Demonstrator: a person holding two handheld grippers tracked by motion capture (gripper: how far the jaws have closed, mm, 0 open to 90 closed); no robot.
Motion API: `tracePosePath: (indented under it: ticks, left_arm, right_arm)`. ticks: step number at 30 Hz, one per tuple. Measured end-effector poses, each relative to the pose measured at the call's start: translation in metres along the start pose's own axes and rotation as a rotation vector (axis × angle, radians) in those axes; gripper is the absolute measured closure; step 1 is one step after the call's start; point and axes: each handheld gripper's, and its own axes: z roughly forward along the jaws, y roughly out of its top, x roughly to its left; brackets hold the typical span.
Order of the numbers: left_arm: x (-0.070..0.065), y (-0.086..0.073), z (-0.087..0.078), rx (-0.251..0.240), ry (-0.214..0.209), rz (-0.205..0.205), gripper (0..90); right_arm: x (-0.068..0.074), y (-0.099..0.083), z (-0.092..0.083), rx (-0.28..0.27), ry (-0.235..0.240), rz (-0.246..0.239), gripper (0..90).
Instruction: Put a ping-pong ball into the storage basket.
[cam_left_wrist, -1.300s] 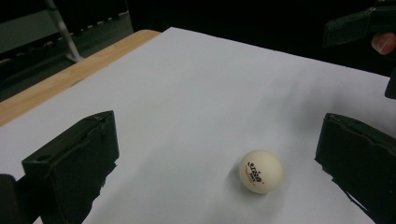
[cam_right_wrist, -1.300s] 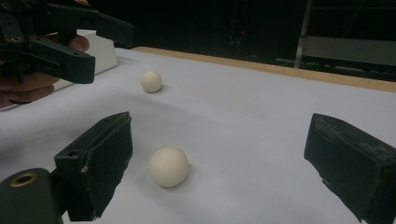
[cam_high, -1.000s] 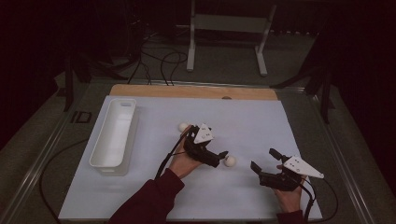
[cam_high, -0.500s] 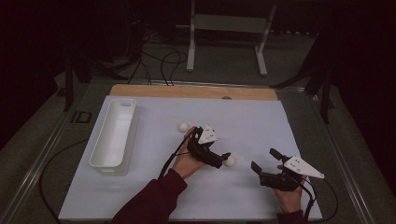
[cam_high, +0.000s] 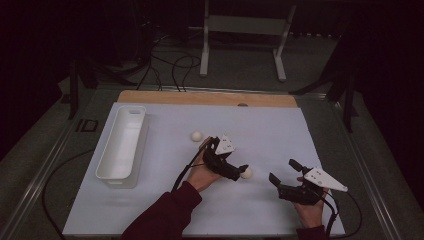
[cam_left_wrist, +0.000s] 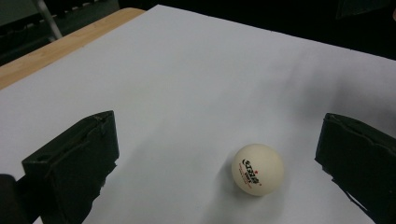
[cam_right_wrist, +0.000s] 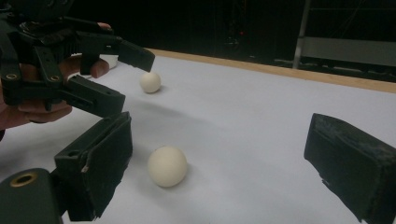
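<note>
Starting at the left of the high view: white tray (cam_high: 121, 147), long, no contents visible, on the white sheet (cam_high: 165, 210). Upper centre: far ball (cam_high: 196, 136), loose, well apart from both tools. Centre: left gripper (cam_high: 243, 171), jaws spread wide, unclenched; it has shifted down-frame from beside the far ball a second ago and now frames the near ball (cam_high: 246, 173), which sits on the sheet between the jaws in the left gripper view (cam_left_wrist: 258, 169), nearer the right-hand jaw. Judged: approach finished, closing comes next, tray the likely destination. Lower right: right gripper (cam_high: 283, 173), jaws spread, holding nothing, position unchanged, idle.
</note>
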Motion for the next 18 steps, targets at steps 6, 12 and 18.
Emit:
tracePosePath:
  ticks: [6, 12, 18]
  left_arm:
    - [-0.0007, -0.001, 0.0029, 0.0, 0.0, -0.004, 0.0]
    - [-0.0016, -0.002, 0.0068, 0.009, -0.002, -0.005, 0.0]
    - [-0.0018, -0.0031, 0.01, 0.019, -0.004, -0.005, 0.0]
  right_arm:
    - [0.0, 0.0, -0.0001, 0.0, 0.0, 0.0, 7.7]
    - [-0.0001, -0.0001, -0.0002, 0.0, -0.001, 0.0, 7.7]
    - [-0.0001, 0.0, -0.0005, 0.001, -0.002, 0.002, 7.7]
